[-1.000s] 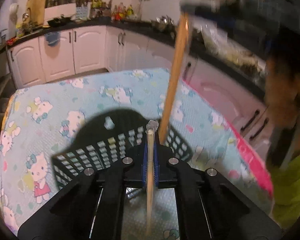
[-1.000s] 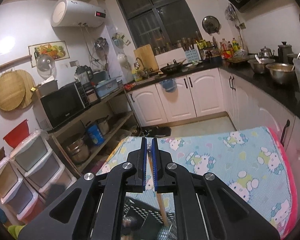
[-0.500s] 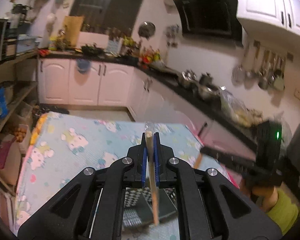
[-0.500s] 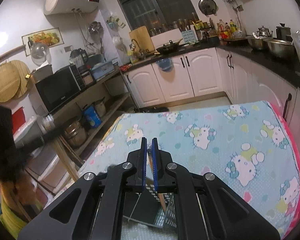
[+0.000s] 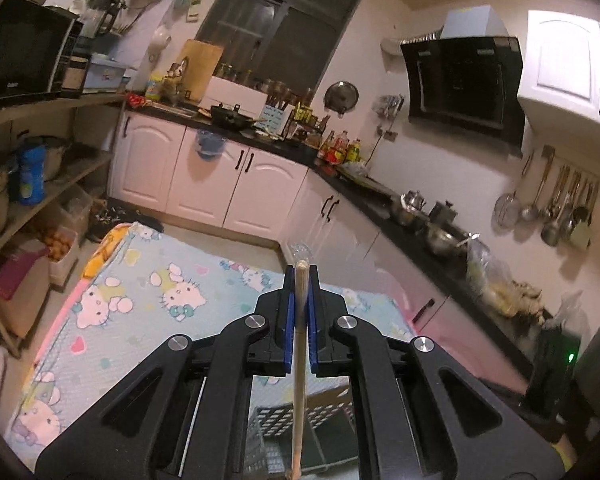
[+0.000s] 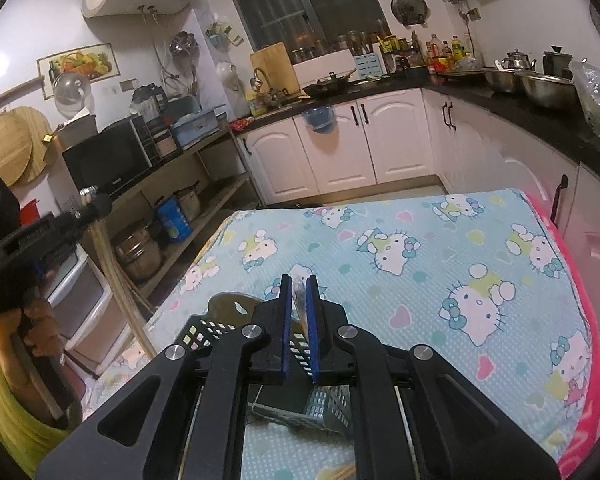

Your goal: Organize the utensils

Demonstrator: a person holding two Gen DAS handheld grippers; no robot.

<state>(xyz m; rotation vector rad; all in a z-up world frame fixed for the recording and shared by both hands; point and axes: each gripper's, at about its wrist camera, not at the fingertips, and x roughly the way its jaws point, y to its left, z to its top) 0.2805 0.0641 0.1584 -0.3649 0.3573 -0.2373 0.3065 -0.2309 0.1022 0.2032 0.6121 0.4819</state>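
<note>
stick [image 5: 299, 364]: pale matt wood | basket [image 6: 220, 330] beside stick: black plastic lattice, showing slight sheen | cloth [image 6: 440, 264] under basket: soft printed fabric | gripper [image 5: 299, 320]: lying matt black, blue pads

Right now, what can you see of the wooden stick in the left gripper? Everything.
The wooden stick is thin, pale and straight, like a chopstick or utensil handle. The left gripper is shut on it, blue pads on both sides. Its top pokes just past the fingertips; the rest runs down over the black slotted basket, lower end out of frame. The right wrist view shows it hanging aslant from that gripper.
</note>
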